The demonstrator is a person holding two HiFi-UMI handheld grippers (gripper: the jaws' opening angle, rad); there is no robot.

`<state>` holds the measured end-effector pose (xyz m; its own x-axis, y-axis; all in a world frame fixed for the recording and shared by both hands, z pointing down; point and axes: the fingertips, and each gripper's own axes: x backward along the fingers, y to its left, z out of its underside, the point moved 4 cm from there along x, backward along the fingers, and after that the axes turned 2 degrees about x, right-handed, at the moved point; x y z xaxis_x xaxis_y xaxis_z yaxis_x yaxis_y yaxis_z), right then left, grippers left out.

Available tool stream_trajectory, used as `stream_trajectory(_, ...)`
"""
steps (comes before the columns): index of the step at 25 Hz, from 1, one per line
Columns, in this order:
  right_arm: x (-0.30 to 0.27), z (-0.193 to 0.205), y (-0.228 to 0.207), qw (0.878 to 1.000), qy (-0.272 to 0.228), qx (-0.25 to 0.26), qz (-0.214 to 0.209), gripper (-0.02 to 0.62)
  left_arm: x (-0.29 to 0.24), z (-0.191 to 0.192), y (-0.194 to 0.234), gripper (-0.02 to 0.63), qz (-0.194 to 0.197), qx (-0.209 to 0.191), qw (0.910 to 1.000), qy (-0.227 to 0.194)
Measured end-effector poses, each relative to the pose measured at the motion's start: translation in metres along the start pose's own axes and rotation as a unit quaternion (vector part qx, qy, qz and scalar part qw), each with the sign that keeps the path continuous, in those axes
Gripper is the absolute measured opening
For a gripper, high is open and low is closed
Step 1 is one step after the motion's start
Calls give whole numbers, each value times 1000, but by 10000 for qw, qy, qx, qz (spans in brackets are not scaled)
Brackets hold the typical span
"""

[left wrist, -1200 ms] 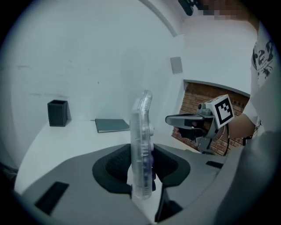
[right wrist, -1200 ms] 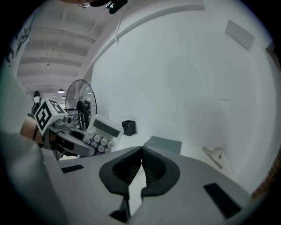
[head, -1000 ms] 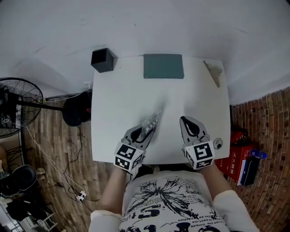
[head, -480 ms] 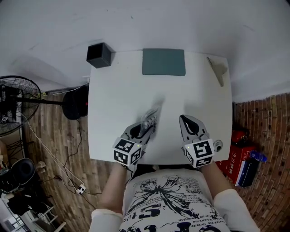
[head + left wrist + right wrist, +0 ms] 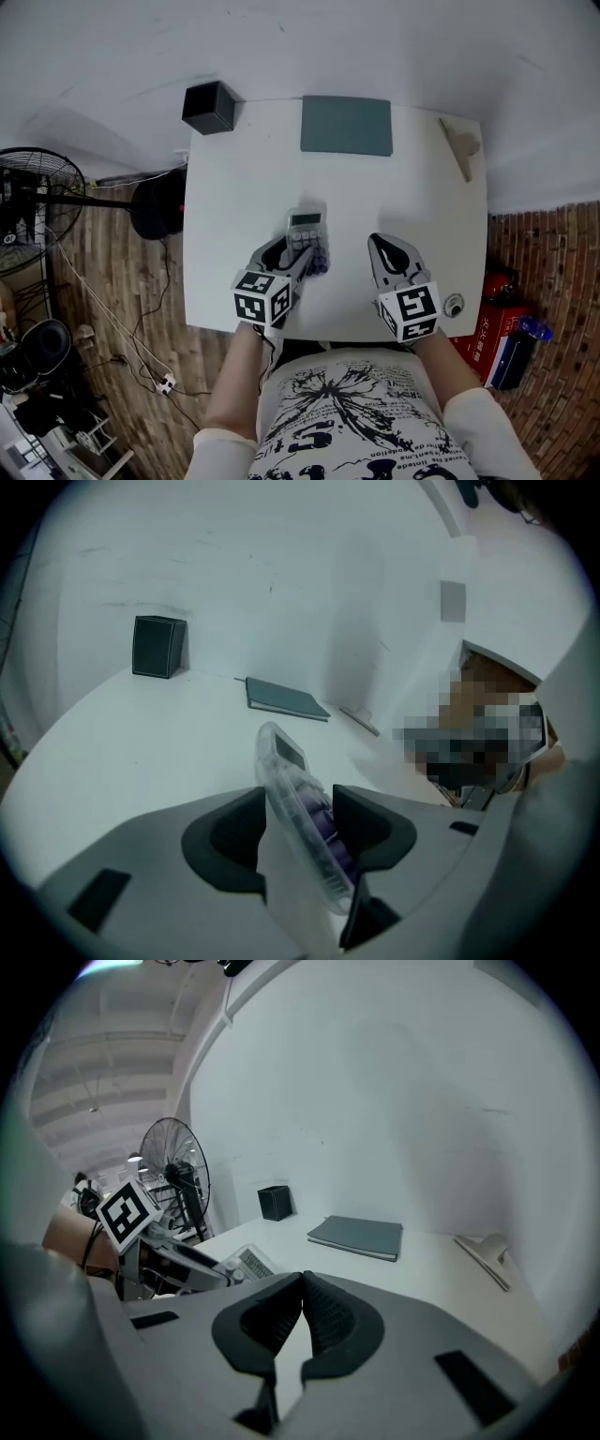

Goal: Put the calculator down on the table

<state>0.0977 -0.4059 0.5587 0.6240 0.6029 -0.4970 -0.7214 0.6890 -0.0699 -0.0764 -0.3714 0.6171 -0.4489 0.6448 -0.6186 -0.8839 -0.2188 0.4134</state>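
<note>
Left gripper (image 5: 298, 816): jaws opening, calculator (image 5: 307, 232) between them, tilted on its edge, keys towards the right jaw, over the near middle of the table (image 5: 234, 197). Right gripper (image 5: 302, 1290): jaws pressed together, empty, beside the calculator. Far edge: notebook (image 5: 346, 125), black box (image 5: 210, 107).

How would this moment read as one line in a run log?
left tongs: opening | calculator: tilted between them | right tongs: shut, empty
</note>
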Motion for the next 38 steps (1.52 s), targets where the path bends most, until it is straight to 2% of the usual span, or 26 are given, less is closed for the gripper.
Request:
stream_trajectory(2, -7, -2, 4, 10000, 4, 39, -54, 14, -5, 3, 3, 236, -32, -55, 9999, 84)
stream_trajectory(4, -12, -3, 7, 9999, 4, 67, -99, 14, -7, 5, 9, 225, -240, -126, 9996, 70)
stream_trajectory(6, -13, -3, 10, 9999, 16, 90, -126, 14, -7, 6, 14, 150, -432, -188, 9989, 23)
stream_trajectory(7, -13, -2, 11, 9999, 28, 101, -131, 14, -6, 6, 14, 150, -442, -171, 9989, 6)
stream_trajectory(10, -13, -1, 12, 9998, 78, 126, -104, 14, -5, 5, 15, 150, -364, -58, 9993, -46)
stream_trajectory(14, -11, -2, 15, 9999, 84, 142, -33, 14, 4, -4, 14, 150, -310, -116, 9993, -184)
stream_trajectory(19, 4, -13, 25, 9998, -75, 152, 85, 14, 37, -29, -8, 136, -103, -605, 9965, -564)
stream_trajectory(25, 35, -35, 46, 9993, -350, 63, 152, 14, 98, -72, -44, 58, 96, -1319, 9822, -1333)
stream_trajectory(29, 62, -53, 62, 9974, -628, 227, 280, 14, 143, -88, -67, 26, 228, -1670, 9702, -1741)
stream_trajectory(34, 94, -72, 75, 9929, -1014, 181, 586, 14, 186, -93, -89, 14, 330, -2256, 9536, -1967)
stream_trajectory(38, 121, -86, 84, 9864, -1402, 215, 828, 14, 210, -90, -96, 14, 363, -2312, 9488, -2120)
